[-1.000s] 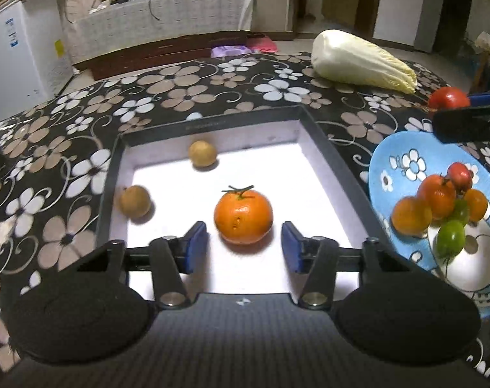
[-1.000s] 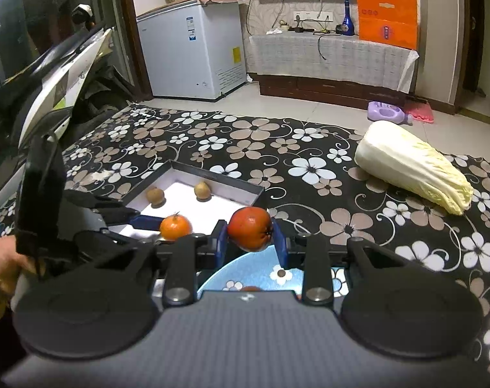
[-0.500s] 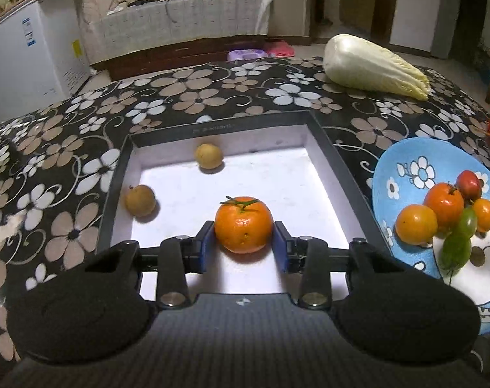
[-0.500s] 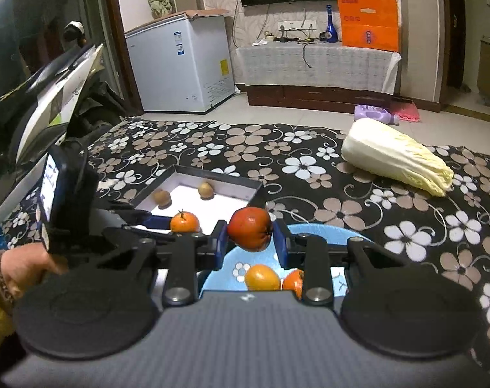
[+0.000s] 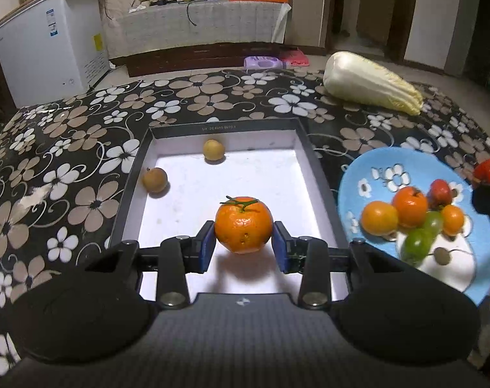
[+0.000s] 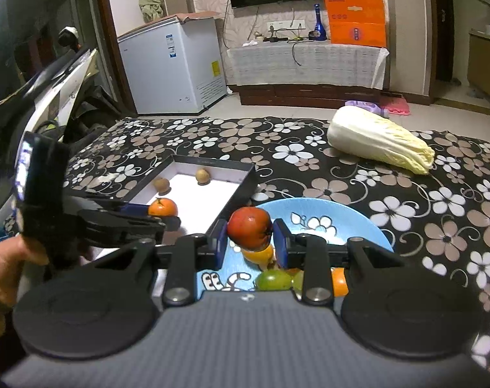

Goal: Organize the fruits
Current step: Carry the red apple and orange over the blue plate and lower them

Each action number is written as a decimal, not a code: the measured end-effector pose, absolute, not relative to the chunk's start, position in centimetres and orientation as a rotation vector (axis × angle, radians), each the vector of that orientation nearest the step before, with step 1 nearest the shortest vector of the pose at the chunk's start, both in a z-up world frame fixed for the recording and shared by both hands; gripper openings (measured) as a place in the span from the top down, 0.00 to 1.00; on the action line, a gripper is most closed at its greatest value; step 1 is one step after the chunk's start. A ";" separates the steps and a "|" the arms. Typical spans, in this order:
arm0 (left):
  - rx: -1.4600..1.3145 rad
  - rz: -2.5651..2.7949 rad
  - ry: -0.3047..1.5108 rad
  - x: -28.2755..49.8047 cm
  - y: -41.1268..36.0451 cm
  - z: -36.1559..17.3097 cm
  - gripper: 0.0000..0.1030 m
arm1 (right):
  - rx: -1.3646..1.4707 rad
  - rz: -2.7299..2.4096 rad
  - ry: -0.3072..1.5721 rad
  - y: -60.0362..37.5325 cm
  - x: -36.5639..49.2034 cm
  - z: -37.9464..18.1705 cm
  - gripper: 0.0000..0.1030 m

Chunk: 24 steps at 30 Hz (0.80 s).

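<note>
Left gripper (image 5: pixel 244 242) clamped on the mandarin (image 5: pixel 243 224), above the box (image 5: pixel 312 161). Right gripper (image 6: pixel 249 239) clamped on the tomato (image 6: pixel 249 231), above the plate's (image 6: pixel 358 223) 9 o'clock edge.

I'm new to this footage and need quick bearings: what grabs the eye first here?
Each gripper clamps a fruit: the left gripper holds a tangerine over the white-floored box, and the right gripper holds a red tomato above the blue plate. A napa cabbage lies beyond on the floral cloth.
</note>
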<state>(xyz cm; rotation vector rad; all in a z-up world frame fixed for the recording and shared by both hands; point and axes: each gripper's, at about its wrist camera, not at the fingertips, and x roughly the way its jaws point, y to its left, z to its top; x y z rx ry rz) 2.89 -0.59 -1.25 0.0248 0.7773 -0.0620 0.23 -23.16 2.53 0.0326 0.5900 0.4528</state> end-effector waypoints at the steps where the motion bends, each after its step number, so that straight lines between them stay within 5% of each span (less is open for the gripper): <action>1: 0.022 -0.059 0.772 2.6 -0.7 -1.0 0.58 | 0.033 0.450 0.589 -23.3 0.1 2.5 0.67; 24: 0.012 -0.160 0.707 1.3 -3.9 1.2 0.58 | 0.084 0.339 0.582 -27.9 1.4 2.4 0.67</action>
